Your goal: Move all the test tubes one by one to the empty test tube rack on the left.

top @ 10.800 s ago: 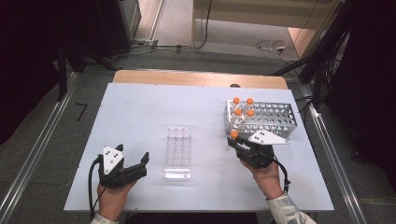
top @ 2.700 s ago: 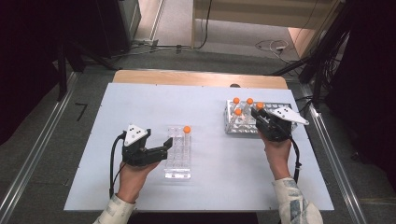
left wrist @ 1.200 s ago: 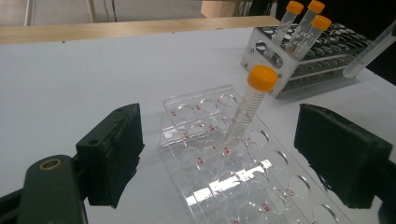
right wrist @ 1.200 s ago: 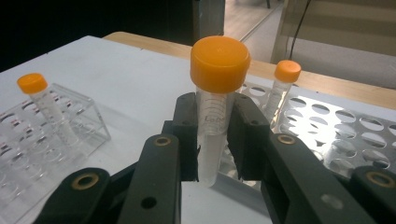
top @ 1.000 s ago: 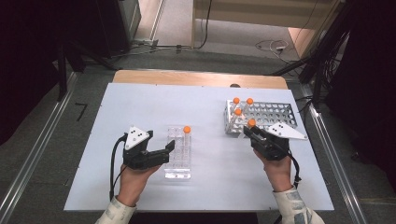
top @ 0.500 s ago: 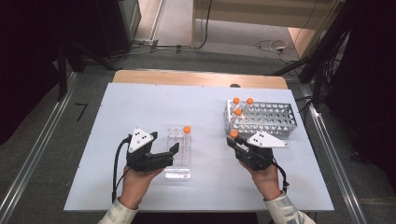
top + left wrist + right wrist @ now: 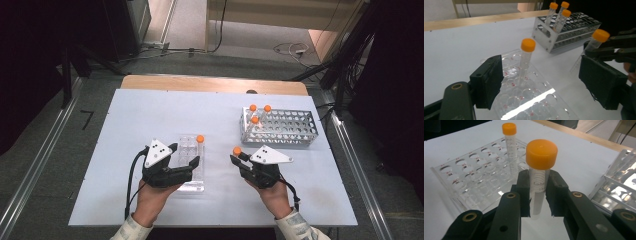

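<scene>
- while the white table (image 7: pixel 150 115) carries a metal rack (image 7: pixel 287 131) at 2 o'clock, clear rack (image 7: pixel 189 172) sits centre, one capped tube (image 7: pixel 199 145) in it
- left gripper (image 7: pixel 186 156) wide around clear rack, jaws just been closing
- right gripper (image 7: pixel 236 158) clamps an orange-capped tube (image 7: pixel 539 170), 3 o'clock of clear rack

Left gripper (image 7: pixel 541 82) jaws apart, just been closing, nothing pinched; clear rack (image 7: pixel 529 100) below and between them. One orange-capped tube (image 7: pixel 526 62) upright in clear rack. Beyond it, metal rack (image 7: pixel 574 30) with three capped tubes (image 7: pixel 560 15). Right of clear rack: right gripper (image 7: pixel 604 48) clamping a capped tube (image 7: pixel 596 40).
</scene>
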Available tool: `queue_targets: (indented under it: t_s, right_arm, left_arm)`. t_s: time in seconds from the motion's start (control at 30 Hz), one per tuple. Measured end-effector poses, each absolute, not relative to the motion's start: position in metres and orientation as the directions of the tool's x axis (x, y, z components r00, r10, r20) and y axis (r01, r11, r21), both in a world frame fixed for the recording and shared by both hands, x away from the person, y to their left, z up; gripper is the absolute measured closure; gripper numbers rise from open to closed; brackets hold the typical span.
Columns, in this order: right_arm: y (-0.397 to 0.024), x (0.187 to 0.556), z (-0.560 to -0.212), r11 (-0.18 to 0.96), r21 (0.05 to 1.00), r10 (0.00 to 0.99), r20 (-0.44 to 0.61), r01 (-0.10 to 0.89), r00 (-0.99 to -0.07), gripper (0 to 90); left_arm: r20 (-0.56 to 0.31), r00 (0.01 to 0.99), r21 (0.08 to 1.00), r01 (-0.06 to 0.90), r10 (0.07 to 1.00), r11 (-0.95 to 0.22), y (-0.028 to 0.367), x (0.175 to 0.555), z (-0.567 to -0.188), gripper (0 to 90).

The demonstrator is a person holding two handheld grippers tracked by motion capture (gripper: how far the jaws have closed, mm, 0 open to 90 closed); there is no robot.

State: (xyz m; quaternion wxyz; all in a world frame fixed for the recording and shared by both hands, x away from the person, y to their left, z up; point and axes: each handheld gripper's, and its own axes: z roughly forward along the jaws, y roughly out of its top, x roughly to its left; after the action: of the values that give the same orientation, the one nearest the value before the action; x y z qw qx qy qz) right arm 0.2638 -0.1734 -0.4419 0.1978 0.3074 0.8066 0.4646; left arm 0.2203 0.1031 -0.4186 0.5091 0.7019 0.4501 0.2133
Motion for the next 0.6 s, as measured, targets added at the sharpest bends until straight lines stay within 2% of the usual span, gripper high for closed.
queue_targets:
  t_s: [0.37,0.47,0.53,0.6]
  right_arm:
    - [-0.16,0.258,-0.447,0.413,0.859,0.641,-0.038,0.303,-0.767,71.8]
    - [-0.158,0.257,-0.449,0.419,0.855,0.635,-0.036,0.305,-0.772,71.8]
    - [-0.156,0.257,-0.449,0.42,0.856,0.631,-0.036,0.301,-0.775,71.8]
    - [-0.155,0.257,-0.45,0.423,0.856,0.626,-0.039,0.296,-0.779,71.8]
  left_arm:
    - [-0.151,0.574,0.905,0.409,0.805,-0.122,0.075,0.218,-0.419,28.2]
    - [-0.155,0.602,0.91,0.396,0.783,-0.125,0.067,0.219,-0.418,34.3]
    - [-0.159,0.632,0.912,0.388,0.758,-0.132,0.062,0.22,-0.417,44.5]
    - [-0.16,0.646,0.911,0.388,0.746,-0.14,0.056,0.223,-0.417,48.7]
